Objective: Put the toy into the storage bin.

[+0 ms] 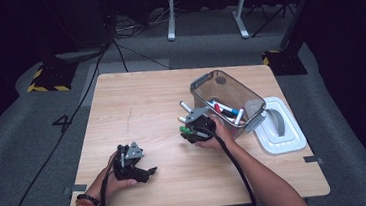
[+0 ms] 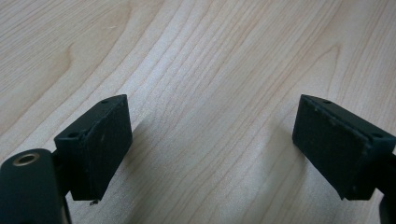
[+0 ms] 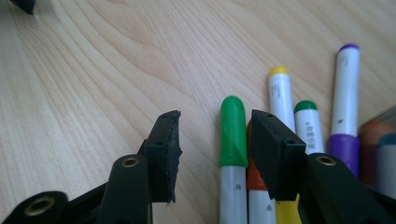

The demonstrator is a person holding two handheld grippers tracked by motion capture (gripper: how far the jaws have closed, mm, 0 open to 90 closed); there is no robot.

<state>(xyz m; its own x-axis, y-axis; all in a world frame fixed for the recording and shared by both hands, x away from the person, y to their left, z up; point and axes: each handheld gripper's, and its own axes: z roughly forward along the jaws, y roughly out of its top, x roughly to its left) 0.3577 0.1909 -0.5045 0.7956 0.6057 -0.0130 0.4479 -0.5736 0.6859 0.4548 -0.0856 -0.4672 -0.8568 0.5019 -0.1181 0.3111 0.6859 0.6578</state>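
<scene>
A: Clear grey plastic bin (image 1: 230,91), far right on the wooden bench (image 1: 136,107): several markers inside, red and blue caps. White lid (image 1: 287,141) lies right of it.

B: Right gripper (image 3: 212,144) unclenched, straddling the green-capped white marker (image 3: 232,154) just left of the bin. Left gripper (image 2: 210,144) near left, released, holding nothing.

high: above, fwd-down, far | gripper cams: close, low over table (image 1: 136,102) | shared: wood top
</scene>
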